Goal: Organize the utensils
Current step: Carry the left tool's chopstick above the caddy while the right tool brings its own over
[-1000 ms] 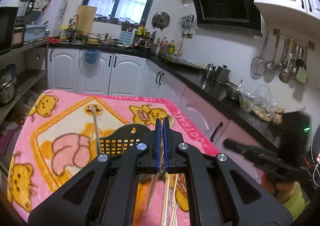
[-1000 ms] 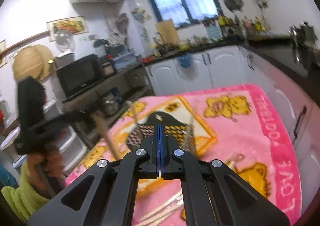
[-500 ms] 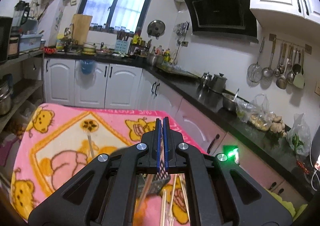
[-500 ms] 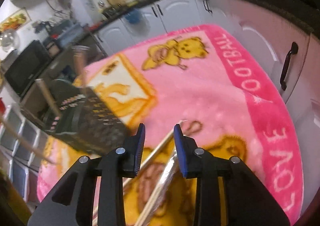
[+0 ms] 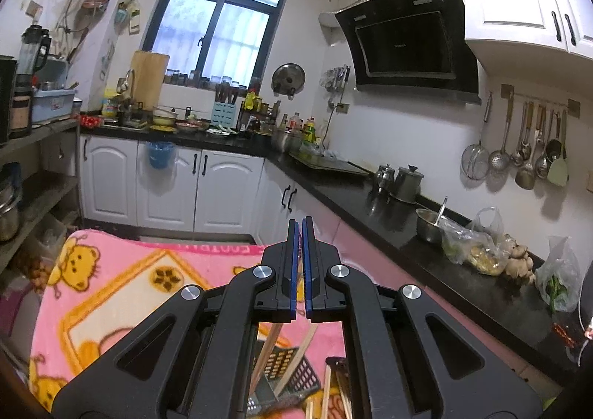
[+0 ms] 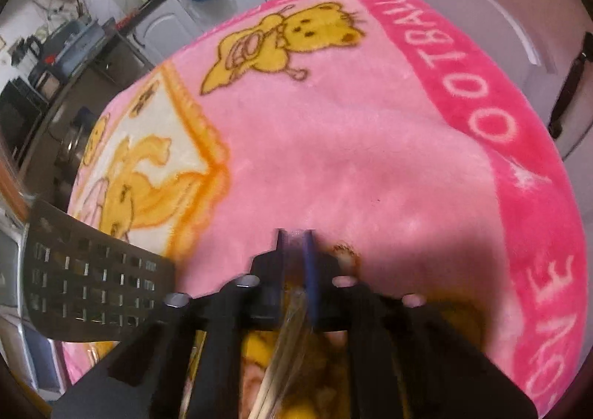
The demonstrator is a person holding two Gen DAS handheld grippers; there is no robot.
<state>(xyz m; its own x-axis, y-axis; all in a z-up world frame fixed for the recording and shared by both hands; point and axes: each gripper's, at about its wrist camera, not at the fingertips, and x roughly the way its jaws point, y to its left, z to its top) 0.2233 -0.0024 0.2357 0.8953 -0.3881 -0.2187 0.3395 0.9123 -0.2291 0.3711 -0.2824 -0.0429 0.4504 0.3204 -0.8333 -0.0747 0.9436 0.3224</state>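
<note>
While left gripper grips black perforated plastic utensil basket, fingers together, raised above pink bear-print blanket, right gripper jaws, just closing, pinch pale chopsticks lying on blanket.

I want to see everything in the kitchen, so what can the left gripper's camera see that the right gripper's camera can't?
Only the left view shows the black range hood, the metal ladles hanging on the wall and the tall dark-framed window. Only the right view shows the pale chopstick between the right gripper fingers, which have just been closing on it, and the pink "FOOTBALL" border. Both show the pink bear-print blanket and the black perforated utensil basket.
</note>
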